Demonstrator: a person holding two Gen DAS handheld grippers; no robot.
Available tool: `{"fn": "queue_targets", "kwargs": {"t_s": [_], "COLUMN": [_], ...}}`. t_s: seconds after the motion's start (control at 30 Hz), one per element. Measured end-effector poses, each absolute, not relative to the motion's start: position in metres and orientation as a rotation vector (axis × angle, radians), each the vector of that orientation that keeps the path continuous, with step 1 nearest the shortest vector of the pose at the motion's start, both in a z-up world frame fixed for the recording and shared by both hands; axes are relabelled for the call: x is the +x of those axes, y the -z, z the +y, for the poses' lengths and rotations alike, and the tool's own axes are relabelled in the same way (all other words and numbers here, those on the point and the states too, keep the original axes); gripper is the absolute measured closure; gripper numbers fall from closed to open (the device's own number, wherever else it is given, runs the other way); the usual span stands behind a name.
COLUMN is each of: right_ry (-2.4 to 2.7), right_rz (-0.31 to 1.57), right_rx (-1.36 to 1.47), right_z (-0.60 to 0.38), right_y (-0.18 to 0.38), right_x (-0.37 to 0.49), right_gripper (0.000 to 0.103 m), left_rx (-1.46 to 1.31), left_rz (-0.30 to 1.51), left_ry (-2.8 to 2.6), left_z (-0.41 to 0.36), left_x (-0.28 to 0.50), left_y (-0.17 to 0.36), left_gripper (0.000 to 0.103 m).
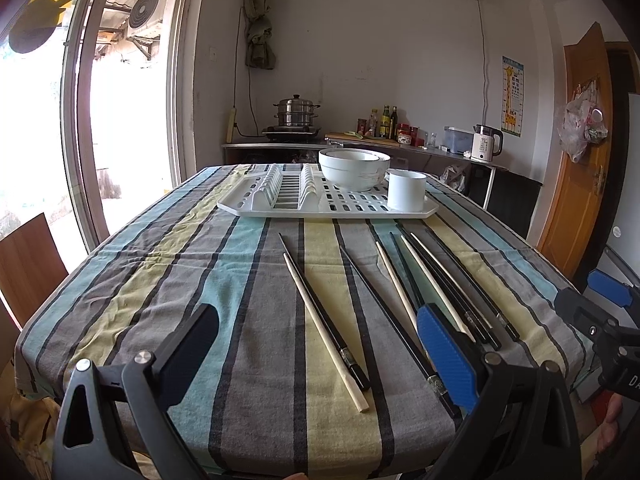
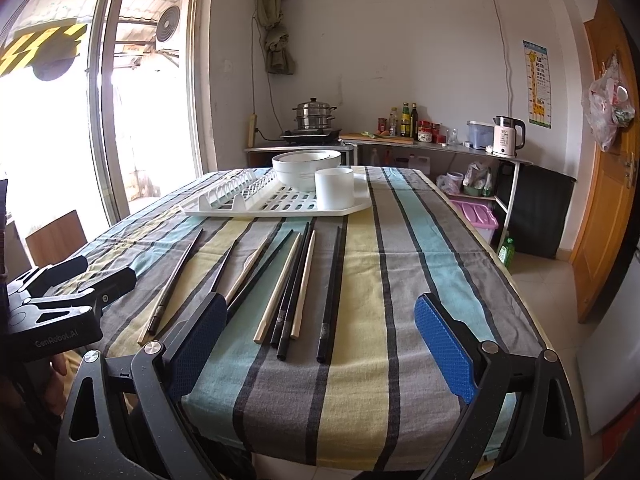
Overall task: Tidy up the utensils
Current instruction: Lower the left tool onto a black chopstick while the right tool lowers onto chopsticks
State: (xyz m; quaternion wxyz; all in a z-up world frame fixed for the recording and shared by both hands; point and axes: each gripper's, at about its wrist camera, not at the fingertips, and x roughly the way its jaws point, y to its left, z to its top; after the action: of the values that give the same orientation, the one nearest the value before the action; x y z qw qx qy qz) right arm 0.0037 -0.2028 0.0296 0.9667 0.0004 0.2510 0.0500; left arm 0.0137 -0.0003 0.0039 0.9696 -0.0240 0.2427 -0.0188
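left wrist view: the left gripper [image 1: 316, 356] is held low over the near edge of the tabletop [image 1: 120, 280], its fingers [image 1: 192, 344] spread wide apart with nothing between them. chopsticks [image 1: 424, 284] are scattered across the striped cloth, some black, some pale wood, all lying flat and pointing roughly toward the far end. one pale and one black stick [image 1: 324, 320] lie together just ahead of the open fingers, apart from the larger bunch to the right, so this pair is judged the likely first pick for the left side.

a white drying rack [image 1: 248, 204] is set at the far end of the tabletop, with stacked white bowls [image 1: 354, 170] and a white cup [image 1: 406, 190] standing on it. the cup is upright and looks suited as a holder, so it is judged the probable place for the sticks, though that cannot be confirmed.

in the right wrist view the right gripper [image 2: 320, 344] is likewise held open and empty, lined up with the main bunch of chopsticks [image 2: 292, 288], whose thick ends point back at it. the sticks overlap loosely, so a single one may be hard to separate. nothing has been lifted yet; the task is judged to be at its start.
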Motion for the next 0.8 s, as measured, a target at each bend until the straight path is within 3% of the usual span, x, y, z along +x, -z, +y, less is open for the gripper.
{"fn": "queue_targets", "kwargs": {"t_s": [0.33, 0.4, 0.7, 0.8], "right_ry": [-0.144, -0.151, -0.189, -0.217], "right_rz": [0.59, 0.608, 0.686, 0.727], "right_rx": [-0.006, -0.005, -0.01, -0.004], "right_z": [-0.2, -0.199, -0.192, -0.191], "right_y": [-0.028, -0.028, -0.028, -0.027], "right_x": [0.045, 0.055, 0.101, 0.121], "right_gripper": [0.009, 0.013, 0.052, 0.063], "left_rx": [-0.047, -0.059, -0.048, -0.054], "left_rz": [0.573, 0.595, 0.688, 0.715], "left_ry": [0.055, 0.052, 0.128, 0.132], "left_z": [0.005, 0.007, 0.01, 0.015], "left_x": [0.049, 0.059, 0.11, 0.13], "left_y": [-0.002, -0.002, -0.01, -0.01], "left_gripper": [0.002, 0.002, 0.003, 0.013]}}
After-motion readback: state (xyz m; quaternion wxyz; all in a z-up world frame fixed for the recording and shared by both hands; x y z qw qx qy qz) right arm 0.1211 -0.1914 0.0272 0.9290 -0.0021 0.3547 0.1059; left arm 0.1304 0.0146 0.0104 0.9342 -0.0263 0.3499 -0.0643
